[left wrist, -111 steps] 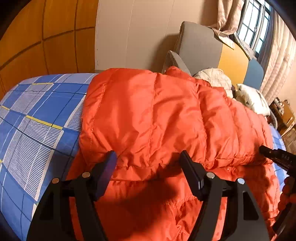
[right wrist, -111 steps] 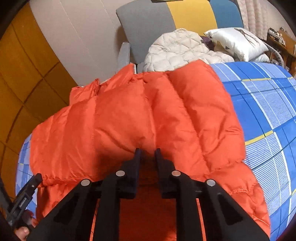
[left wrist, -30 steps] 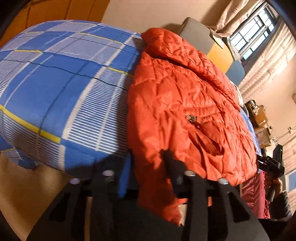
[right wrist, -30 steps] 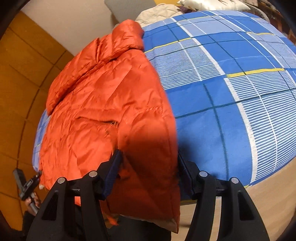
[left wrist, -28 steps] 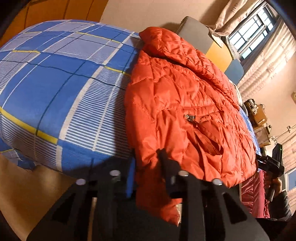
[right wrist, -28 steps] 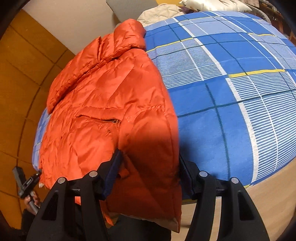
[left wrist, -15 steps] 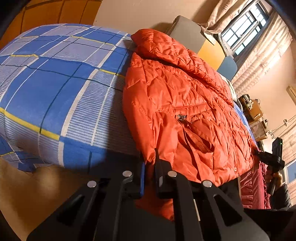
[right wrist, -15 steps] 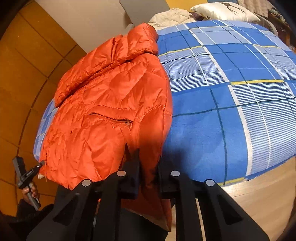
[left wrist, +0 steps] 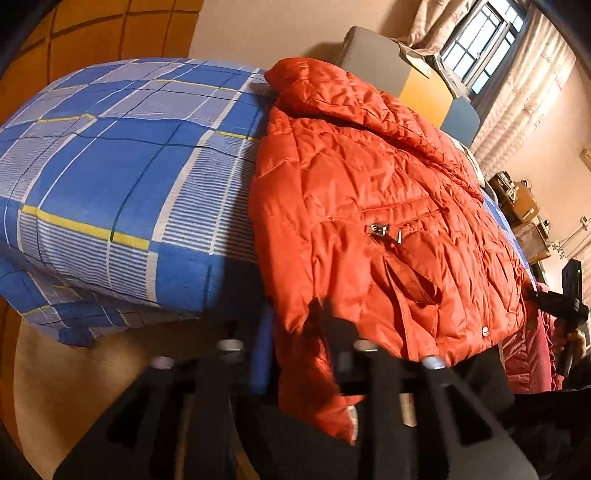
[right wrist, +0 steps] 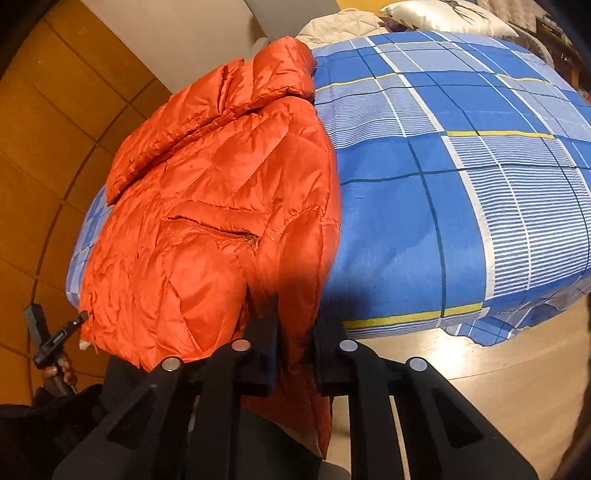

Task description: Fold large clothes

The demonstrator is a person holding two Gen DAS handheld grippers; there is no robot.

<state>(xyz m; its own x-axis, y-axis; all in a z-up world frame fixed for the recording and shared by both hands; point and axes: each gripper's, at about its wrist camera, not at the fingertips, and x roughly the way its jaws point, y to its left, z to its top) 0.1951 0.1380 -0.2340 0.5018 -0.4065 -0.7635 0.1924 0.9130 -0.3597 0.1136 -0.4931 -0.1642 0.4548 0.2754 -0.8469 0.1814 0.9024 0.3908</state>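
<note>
An orange puffer jacket lies front up on the blue plaid bed, its bottom hem hanging over the near edge. My left gripper straddles the jacket's left hem corner with its fingers apart and blurred. In the right wrist view the jacket spreads across the bed, and my right gripper is shut on the jacket's right hem edge, which hangs down between the fingers.
A grey, yellow and blue headboard and a curtained window stand behind the bed. White pillows lie at the bed's far end. Wooden floor runs below the bed edge. Orange wall panels stand to the left.
The left gripper, shut on the hem half a second ago, now has its fingers spread around it. The right gripper stays shut on the hem. Both views have drawn back slightly.
</note>
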